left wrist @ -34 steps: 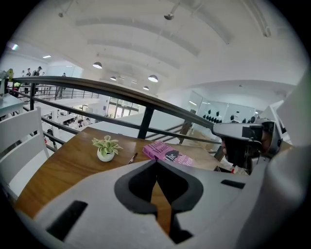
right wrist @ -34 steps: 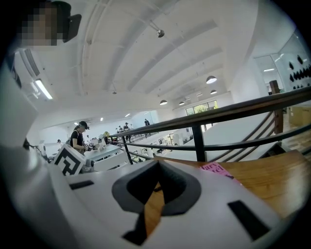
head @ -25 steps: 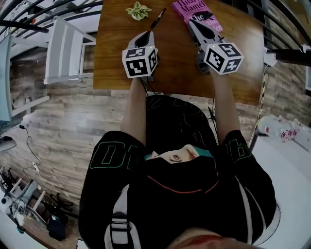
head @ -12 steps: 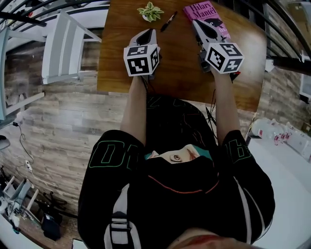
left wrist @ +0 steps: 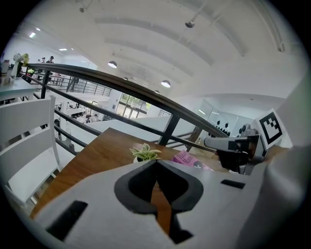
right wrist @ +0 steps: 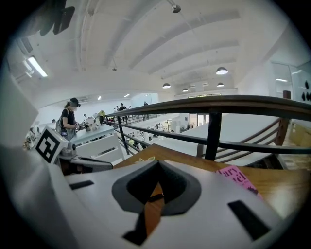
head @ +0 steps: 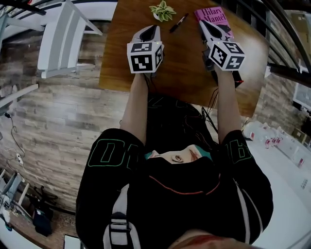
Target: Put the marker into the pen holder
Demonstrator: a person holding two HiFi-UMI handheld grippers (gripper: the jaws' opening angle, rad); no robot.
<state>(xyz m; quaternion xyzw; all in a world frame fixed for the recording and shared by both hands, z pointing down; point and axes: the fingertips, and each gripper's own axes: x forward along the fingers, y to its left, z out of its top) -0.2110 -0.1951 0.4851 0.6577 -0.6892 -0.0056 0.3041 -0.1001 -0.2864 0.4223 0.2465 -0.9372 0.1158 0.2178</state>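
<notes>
i hold 2 tongs out over the wooden counter (head: 180,65), 1 in each hand, both pointing away from me and tipped a little down. my left tongs (head: 156,29) are pinched together: in the left gripper view the grey tips meet in a thin line and nothing sits between them. my right tongs (head: 202,23) are the same, tips together and empty, with only bare wood showing through the gap behind them. neither pair touches anything on the counter.

the marker (head: 178,23) lies flat on the counter near its far edge, dark and slim, set at a slant. it rests between the small potted plant (head: 163,10) on its left and the pink book (head: 217,14) on its right, apart from both. from the head view it sits between my 2 tongs and a bit beyond the left tips. my right tongs hang above the near part of the book.

a white chair (head: 63,36) stands on the plank floor (head: 58,121) to the left of the counter. a dark railing (left wrist: 146,95) runs behind the counter's far side.
</notes>
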